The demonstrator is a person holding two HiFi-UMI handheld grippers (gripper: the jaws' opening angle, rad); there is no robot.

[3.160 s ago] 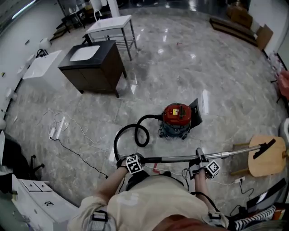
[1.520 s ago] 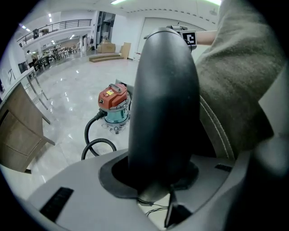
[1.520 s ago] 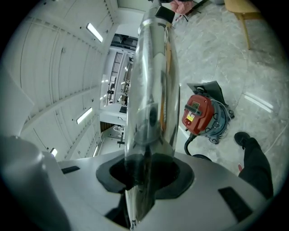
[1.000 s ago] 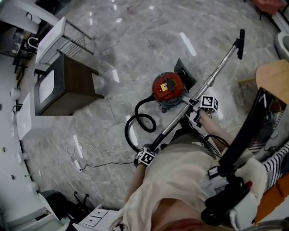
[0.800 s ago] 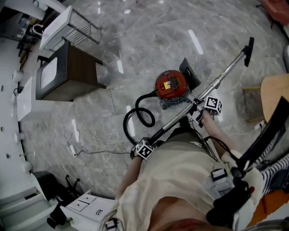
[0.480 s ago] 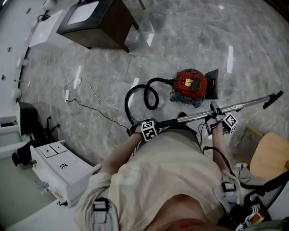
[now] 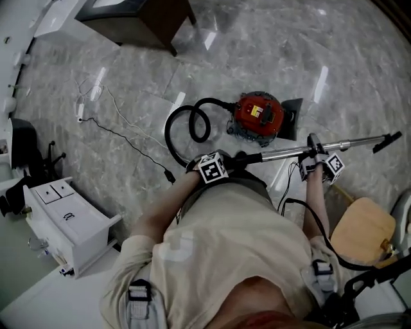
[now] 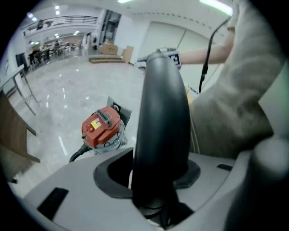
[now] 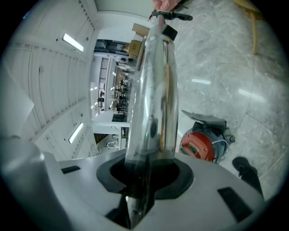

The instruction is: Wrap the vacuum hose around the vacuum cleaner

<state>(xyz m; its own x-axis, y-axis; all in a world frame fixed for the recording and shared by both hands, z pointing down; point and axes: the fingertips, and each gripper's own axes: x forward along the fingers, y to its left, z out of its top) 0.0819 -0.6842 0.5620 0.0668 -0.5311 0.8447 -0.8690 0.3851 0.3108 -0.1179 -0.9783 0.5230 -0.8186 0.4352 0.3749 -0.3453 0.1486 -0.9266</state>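
The red vacuum cleaner stands on the marble floor, and its black hose curls in a loop to its left. A metal wand runs level to the right and ends in a black nozzle. My left gripper is shut on the black hose handle at the wand's near end. My right gripper is shut on the metal wand farther along. Both gripper views show the vacuum cleaner beyond the jaws.
A black floor head lies against the vacuum's right side. A dark cabinet stands at the top and a white drawer unit at the left. A wooden stool is at the lower right. A thin cord trails over the floor.
The person has turned beside the vacuum. The wand has swung from slanting up and right to lying nearly level, and both grippers keep their hold on it.
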